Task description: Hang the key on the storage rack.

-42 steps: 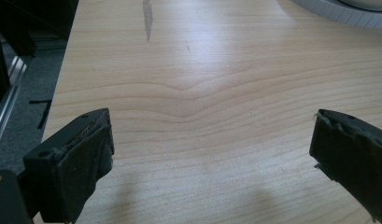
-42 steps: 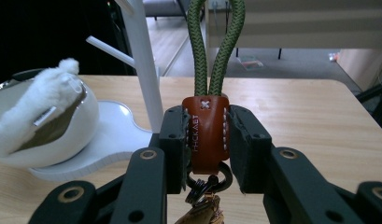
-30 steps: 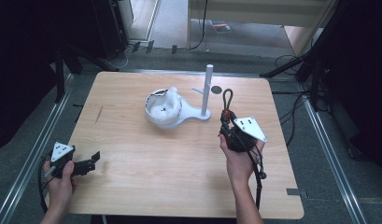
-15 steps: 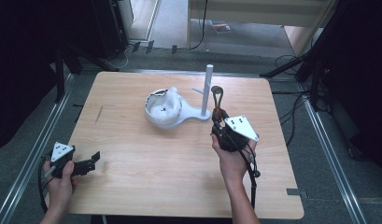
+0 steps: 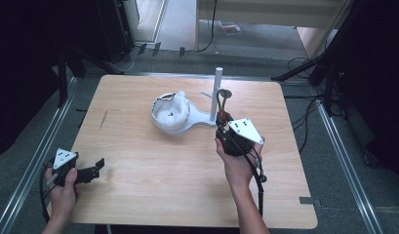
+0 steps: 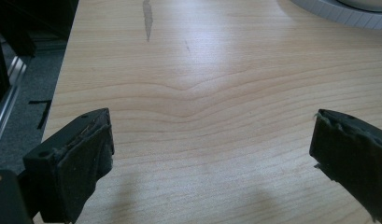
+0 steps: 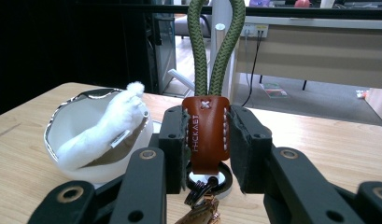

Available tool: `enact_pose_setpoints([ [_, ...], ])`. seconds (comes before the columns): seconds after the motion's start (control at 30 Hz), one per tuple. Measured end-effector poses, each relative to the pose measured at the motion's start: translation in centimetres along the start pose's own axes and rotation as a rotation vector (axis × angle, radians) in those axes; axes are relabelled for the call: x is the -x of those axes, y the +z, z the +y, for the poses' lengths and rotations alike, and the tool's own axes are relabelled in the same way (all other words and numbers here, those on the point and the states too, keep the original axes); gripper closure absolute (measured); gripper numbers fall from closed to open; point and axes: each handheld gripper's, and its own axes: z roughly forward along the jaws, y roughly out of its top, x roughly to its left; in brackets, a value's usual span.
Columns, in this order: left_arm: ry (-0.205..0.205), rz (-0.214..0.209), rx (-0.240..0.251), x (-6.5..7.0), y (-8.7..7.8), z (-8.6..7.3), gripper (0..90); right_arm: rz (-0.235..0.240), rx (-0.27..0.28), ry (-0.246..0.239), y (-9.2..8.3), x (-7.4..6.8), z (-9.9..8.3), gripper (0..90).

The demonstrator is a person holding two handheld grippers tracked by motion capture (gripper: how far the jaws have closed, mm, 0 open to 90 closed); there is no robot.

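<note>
Right now my right gripper (image 7: 206, 140) pinches the keychain (image 7: 206, 133) by its stiff brown leather tab, the best hold since the light, floppy green cord loop (image 7: 215, 42) and dangling keys swing, raised beside the white post (image 5: 217, 95); my left gripper (image 6: 212, 158) rests wide open, empty, on the counter (image 5: 153, 170).

Two black handheld grippers, left gripper (image 5: 87, 171), right gripper (image 5: 220, 120), grey three-cornered top plates, padded black jaws, round pivot screws, trailing black cables
</note>
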Motion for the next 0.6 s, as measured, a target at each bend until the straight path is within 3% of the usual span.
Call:
enact_pose_setpoints([
  [0.6, 0.002, -0.004, -0.002, -0.1, 0.0, 0.0, 0.4, -0.013, -0.040, 0.003, 2.0, 0.2, -0.2, 69.2],
])
